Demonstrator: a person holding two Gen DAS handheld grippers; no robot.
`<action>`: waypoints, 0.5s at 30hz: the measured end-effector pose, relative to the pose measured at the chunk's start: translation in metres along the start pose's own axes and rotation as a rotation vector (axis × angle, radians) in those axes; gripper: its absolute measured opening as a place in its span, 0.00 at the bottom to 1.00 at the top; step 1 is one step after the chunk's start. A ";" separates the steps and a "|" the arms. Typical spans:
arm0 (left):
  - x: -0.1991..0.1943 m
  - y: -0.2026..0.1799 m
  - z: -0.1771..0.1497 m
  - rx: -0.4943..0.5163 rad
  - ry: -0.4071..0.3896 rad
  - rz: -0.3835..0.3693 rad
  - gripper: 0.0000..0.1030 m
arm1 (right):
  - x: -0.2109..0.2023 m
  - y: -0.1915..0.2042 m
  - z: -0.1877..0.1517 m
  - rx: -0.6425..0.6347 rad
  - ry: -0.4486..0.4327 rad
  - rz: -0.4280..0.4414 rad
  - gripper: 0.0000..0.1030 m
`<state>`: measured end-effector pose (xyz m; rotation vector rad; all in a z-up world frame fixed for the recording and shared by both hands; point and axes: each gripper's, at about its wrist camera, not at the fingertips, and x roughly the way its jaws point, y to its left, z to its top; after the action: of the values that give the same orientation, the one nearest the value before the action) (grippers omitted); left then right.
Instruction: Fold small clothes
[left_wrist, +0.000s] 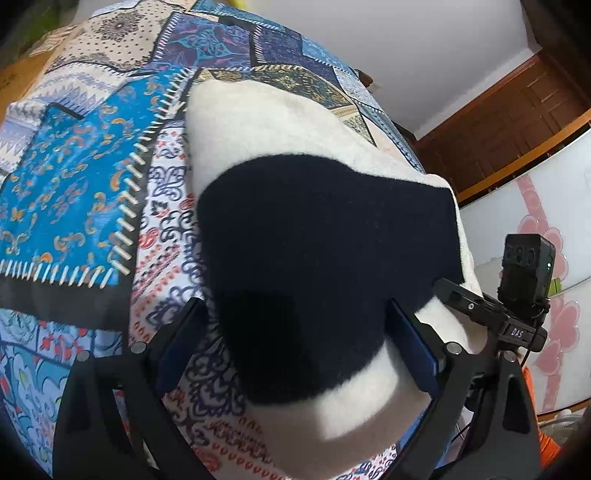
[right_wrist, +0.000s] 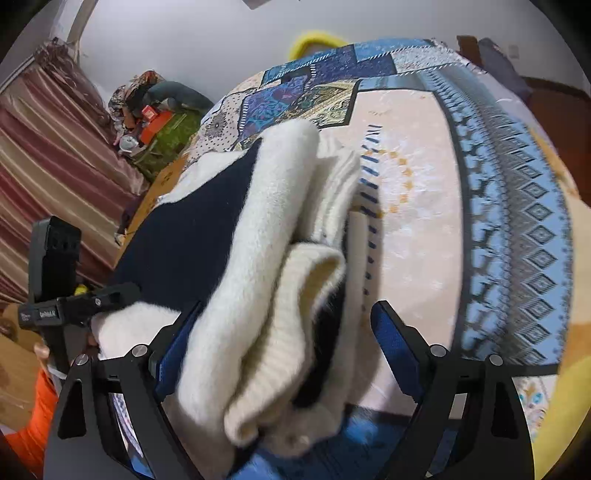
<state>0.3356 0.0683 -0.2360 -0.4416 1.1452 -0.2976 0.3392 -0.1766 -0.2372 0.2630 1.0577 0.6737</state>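
Since the sweater (right_wrist: 258, 258) is soft and floppy, pinch its ribbed edge between your spread right gripper (right_wrist: 284, 343) fingers.

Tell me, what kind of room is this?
Probably a bedroom at home: a sweater lies on a patchwork bedspread, with striped curtains and a wooden door nearby.

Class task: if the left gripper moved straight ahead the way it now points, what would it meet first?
Most likely the dark navy panel of the cream sweater, which already lies between the open left gripper fingers; depth is uncertain.
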 end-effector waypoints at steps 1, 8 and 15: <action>0.001 -0.002 0.002 0.007 0.001 -0.007 0.89 | 0.002 0.001 0.001 0.003 0.002 0.012 0.85; -0.010 -0.013 0.005 0.029 -0.034 -0.021 0.66 | -0.002 0.008 0.003 0.009 -0.005 0.047 0.53; -0.057 -0.032 0.008 0.111 -0.127 0.005 0.56 | -0.025 0.039 0.012 -0.092 -0.068 0.012 0.38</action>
<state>0.3209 0.0672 -0.1712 -0.3548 1.0002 -0.3228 0.3267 -0.1608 -0.1941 0.2117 0.9587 0.7178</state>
